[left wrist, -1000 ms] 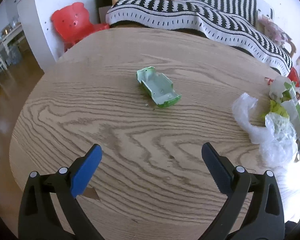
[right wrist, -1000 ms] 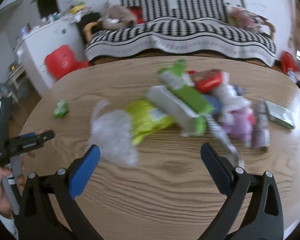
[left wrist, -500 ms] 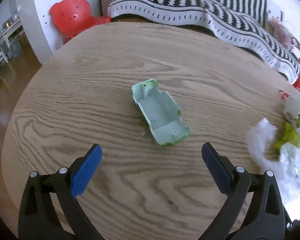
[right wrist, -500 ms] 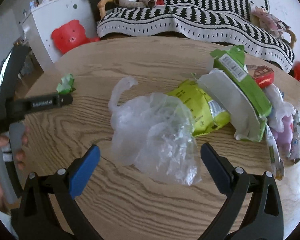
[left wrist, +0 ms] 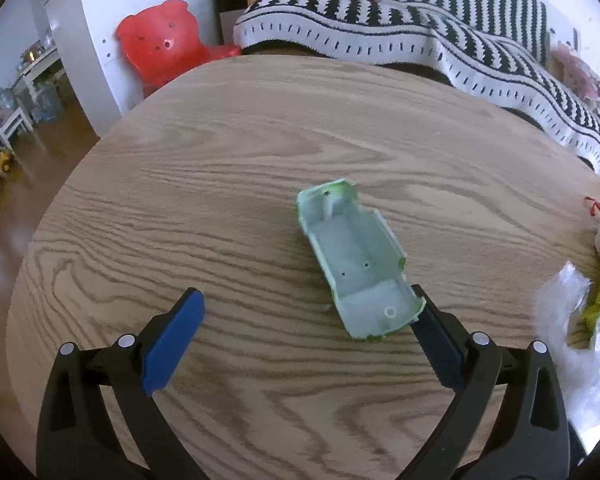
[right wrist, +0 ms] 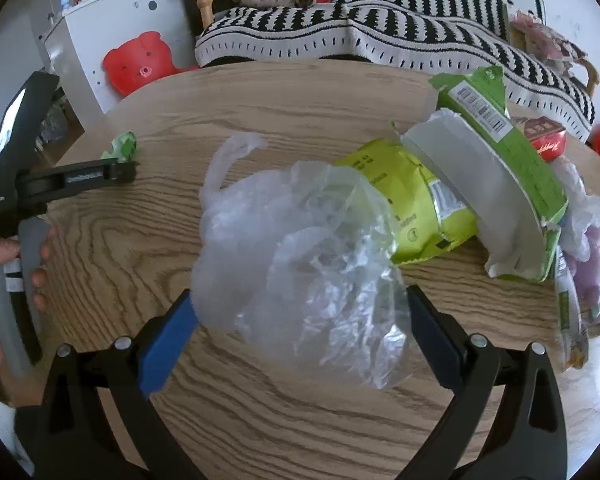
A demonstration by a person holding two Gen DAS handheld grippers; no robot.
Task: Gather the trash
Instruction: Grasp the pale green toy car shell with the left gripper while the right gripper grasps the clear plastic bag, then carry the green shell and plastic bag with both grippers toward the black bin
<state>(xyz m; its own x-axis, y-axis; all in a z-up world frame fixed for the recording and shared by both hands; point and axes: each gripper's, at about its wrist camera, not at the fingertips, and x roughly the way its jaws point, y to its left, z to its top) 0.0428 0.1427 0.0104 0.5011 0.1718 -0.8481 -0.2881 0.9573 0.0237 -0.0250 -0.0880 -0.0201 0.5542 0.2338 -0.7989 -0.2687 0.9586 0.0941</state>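
Green plastic tray (left wrist: 356,258) — upturned, lying alone mid-table (left wrist: 228,168), well clear of the table's edges; near end just beside the inner face of one pad of the left gripper (left wrist: 308,328). Left gripper spread wide, holding nothing. Risk: off-centre closure likely to pivot or skid the light tray across the wood. Clear plastic bag (right wrist: 300,248) between the spread, empty pads of the right gripper (right wrist: 300,328) — thin film liable to slip or snag the yellow-green wrapper (right wrist: 412,208) touching it.
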